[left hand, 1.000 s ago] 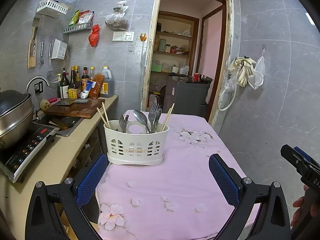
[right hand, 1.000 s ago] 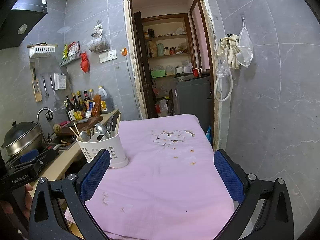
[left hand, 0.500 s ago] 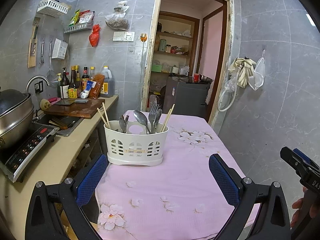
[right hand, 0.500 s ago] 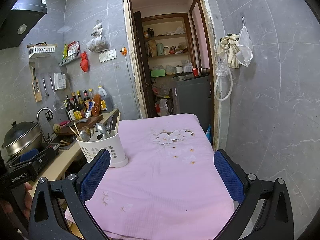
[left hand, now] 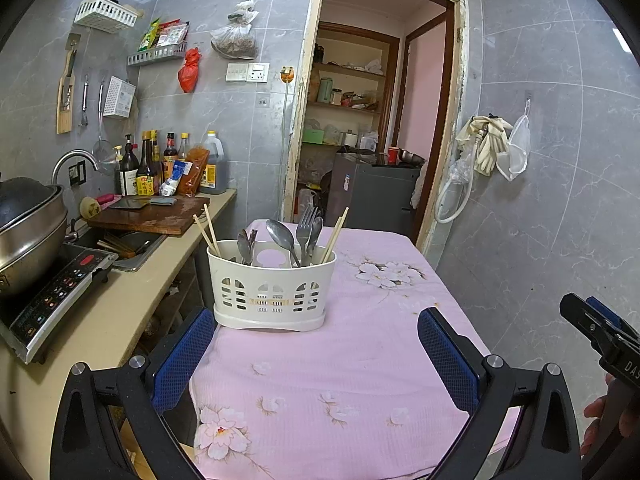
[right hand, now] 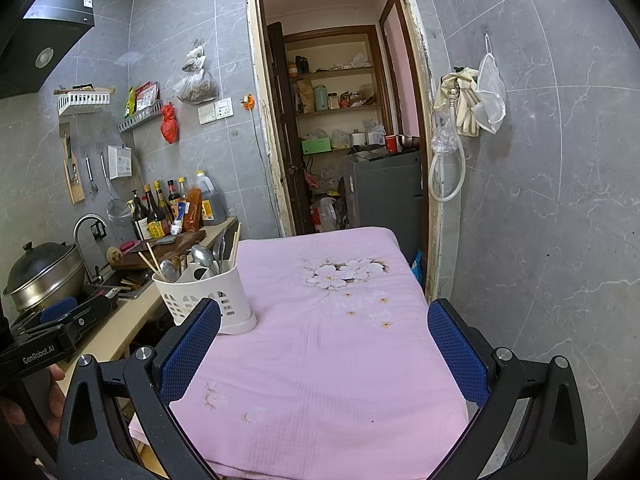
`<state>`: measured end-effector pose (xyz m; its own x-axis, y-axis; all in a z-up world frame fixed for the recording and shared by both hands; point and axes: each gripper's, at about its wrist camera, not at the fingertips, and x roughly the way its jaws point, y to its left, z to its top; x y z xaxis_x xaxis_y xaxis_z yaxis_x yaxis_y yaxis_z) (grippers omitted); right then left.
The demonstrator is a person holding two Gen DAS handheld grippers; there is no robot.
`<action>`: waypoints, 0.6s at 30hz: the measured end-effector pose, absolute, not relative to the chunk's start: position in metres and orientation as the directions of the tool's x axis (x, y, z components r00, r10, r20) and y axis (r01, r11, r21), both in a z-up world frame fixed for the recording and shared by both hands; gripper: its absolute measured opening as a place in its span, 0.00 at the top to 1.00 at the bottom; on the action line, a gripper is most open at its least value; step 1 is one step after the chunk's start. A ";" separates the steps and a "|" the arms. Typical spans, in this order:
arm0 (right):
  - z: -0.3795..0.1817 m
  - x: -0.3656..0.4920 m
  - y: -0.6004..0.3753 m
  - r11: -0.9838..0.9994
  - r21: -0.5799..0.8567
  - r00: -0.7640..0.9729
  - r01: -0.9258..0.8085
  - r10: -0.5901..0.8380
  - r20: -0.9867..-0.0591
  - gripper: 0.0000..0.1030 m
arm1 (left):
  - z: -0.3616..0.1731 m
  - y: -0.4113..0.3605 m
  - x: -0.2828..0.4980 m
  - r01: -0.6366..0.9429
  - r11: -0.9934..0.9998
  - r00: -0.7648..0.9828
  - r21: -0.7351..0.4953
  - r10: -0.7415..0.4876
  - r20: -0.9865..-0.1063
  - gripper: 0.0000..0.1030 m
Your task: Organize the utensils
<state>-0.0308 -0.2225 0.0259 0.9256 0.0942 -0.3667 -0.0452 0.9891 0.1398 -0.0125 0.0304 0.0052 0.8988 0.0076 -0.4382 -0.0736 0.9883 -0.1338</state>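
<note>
A white plastic utensil caddy (left hand: pixel 271 285) stands on the pink floral tablecloth (left hand: pixel 360 344) near the table's left edge. It holds spoons (left hand: pixel 280 236), a fork (left hand: pixel 306 220) and chopsticks (left hand: pixel 335 234), all upright. The caddy also shows in the right wrist view (right hand: pixel 204 300). My left gripper (left hand: pixel 316 344) is open and empty, just in front of the caddy. My right gripper (right hand: pixel 324 344) is open and empty over the table's near middle, with the caddy to its left.
A counter (left hand: pixel 120 300) runs along the left with an induction hob (left hand: pixel 52 300), a pot (left hand: pixel 24 232), a sink and a cutting board (left hand: pixel 152 212). Bottles (left hand: pixel 160 164) stand at the wall. A doorway (left hand: pixel 360 140) lies behind the table, a tiled wall at the right.
</note>
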 end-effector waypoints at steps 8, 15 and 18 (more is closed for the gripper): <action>0.026 -0.031 -0.222 0.989 0.140 0.925 -0.046 0.095 -0.368 0.01 | 0.005 0.028 -0.013 -0.073 0.988 0.898 -0.134 0.007 -0.439 0.01; 0.026 -0.031 -0.222 0.989 0.140 0.925 -0.046 0.095 -0.369 0.01 | 0.005 0.029 -0.013 -0.073 0.988 0.898 -0.133 0.007 -0.440 0.01; 0.026 -0.031 -0.222 0.989 0.140 0.925 -0.045 0.095 -0.369 0.01 | 0.005 0.029 -0.013 -0.073 0.988 0.898 -0.134 0.007 -0.440 0.01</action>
<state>-0.0310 -0.2217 0.0265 0.9246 0.0946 -0.3690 -0.0453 0.9891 0.1401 -0.0129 0.0291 0.0049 0.8982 0.0066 -0.4395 -0.0726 0.9884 -0.1336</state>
